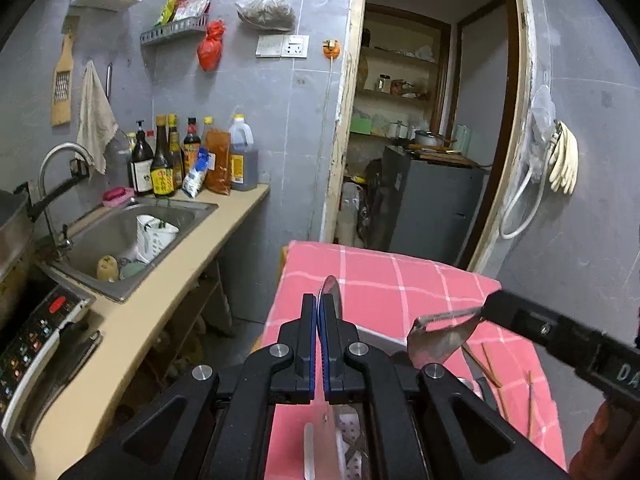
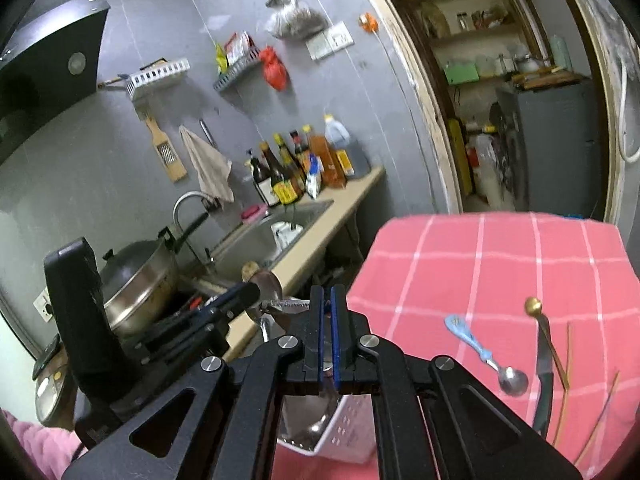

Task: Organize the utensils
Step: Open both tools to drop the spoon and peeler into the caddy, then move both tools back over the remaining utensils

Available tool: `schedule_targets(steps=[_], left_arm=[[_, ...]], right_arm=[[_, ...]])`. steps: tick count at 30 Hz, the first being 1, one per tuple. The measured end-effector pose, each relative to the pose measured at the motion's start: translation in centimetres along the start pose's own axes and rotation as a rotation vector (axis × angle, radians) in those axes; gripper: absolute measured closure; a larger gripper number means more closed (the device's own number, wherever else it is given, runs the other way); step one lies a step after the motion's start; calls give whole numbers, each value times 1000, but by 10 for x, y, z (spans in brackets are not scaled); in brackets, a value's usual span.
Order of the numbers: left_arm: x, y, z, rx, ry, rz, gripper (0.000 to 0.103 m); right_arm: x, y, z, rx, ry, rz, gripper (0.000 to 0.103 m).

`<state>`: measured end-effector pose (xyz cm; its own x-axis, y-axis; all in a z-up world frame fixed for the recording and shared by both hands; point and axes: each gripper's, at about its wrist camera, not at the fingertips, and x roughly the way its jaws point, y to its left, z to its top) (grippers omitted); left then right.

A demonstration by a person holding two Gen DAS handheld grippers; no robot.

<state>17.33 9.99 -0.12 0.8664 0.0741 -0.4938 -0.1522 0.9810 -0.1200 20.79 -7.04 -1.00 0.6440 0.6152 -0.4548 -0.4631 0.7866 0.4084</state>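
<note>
My left gripper (image 1: 319, 300) is shut on a metal spoon (image 1: 330, 290), whose rounded end sticks up past the fingertips. In the right wrist view the left gripper (image 2: 250, 292) comes in from the left with the spoon (image 2: 269, 283). My right gripper (image 2: 327, 294) is shut on a flat metal server (image 2: 286, 304) with a serrated edge. The left wrist view shows the right gripper (image 1: 494, 306) and its server (image 1: 440, 340) just to the right. Both grippers hang over a white perforated holder (image 2: 348, 432), also seen below the left fingers (image 1: 354, 430).
On the pink checked cloth (image 2: 500, 264) lie a blue-handled spoon (image 2: 480, 354), a black-handled knife (image 2: 545, 384), a gold ball-tipped stick (image 2: 534, 305) and chopsticks (image 2: 567, 380). A counter with a sink (image 1: 120, 240), bottles (image 1: 164, 168) and a pot (image 2: 140, 276) runs along the left.
</note>
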Motion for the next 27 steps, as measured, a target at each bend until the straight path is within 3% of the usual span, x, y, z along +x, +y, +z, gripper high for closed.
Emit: schedule_targets(steps=[4, 6, 10, 13, 14, 15, 17, 21, 27], left_arm=[[-3, 9, 0, -56, 27, -40, 100], [-4, 12, 0, -78, 46, -55, 100], [-12, 9, 1, -85, 42, -74, 100], [-19, 0, 6, -85, 22, -104, 85], [-22, -5, 7, -82, 12, -117, 72], [-24, -8, 8, -84, 1, -129, 52], [-30, -19, 11, -99, -42, -152, 35], [-22, -49, 16, -77, -33, -201, 33], [2, -100, 13, -16, 34, -240, 26]], right_arm=[[-6, -7, 0, 7, 19, -1, 96], [-12, -10, 3, 10, 15, -2, 82], [-30, -17, 11, 12, -18, -31, 72], [-52, -30, 16, 16, -62, -94, 61], [-58, -33, 19, 17, -73, -110, 55], [-68, -40, 20, 13, -91, -142, 49], [-86, -53, 21, 9, -121, -204, 41], [-115, -85, 19, 31, -146, -302, 22], [-134, -139, 8, 91, -82, -423, 20]])
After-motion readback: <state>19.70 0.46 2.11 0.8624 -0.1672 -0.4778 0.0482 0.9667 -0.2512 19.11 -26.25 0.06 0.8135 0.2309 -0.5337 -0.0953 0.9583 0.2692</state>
